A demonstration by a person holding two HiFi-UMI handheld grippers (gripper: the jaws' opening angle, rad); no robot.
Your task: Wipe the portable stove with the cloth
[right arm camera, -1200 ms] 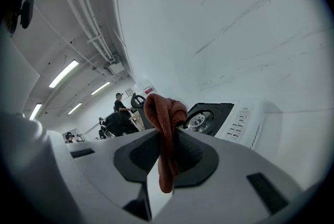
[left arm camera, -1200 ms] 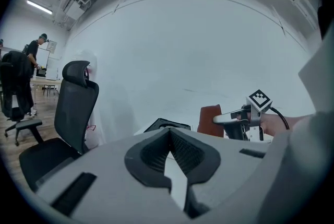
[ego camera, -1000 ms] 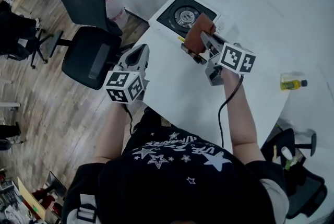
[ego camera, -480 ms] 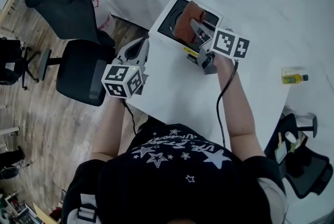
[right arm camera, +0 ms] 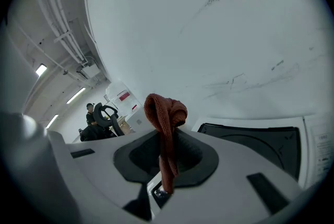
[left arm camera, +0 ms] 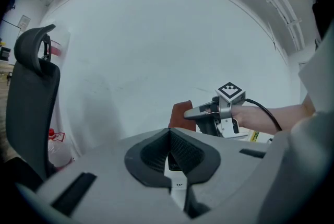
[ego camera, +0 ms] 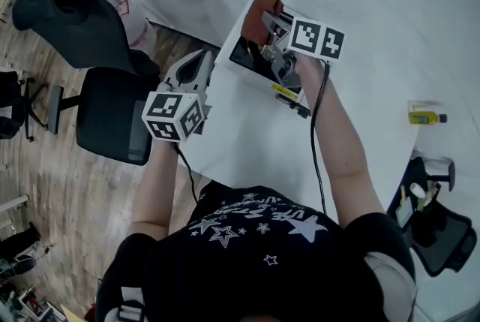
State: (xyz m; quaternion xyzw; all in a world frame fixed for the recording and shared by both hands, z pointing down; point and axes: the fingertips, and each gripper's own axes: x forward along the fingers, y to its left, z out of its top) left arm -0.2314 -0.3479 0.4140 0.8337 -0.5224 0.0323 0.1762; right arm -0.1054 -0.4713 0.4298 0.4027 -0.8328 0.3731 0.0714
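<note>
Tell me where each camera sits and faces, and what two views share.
Head view: overhead, looking down at table, stove, left gripper, right gripper, torso.
Left gripper view: on left gripper, facing right gripper; own shut jaws show.
Right gripper view: on right gripper, facing wall; jaws pinch cloth.
Shared: cloth, in all three.

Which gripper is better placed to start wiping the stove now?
Right. The right gripper is shut on the cloth and sits over the portable stove. The left gripper holds nothing, jaws together, and is off to the stove's left, not over it.
</note>
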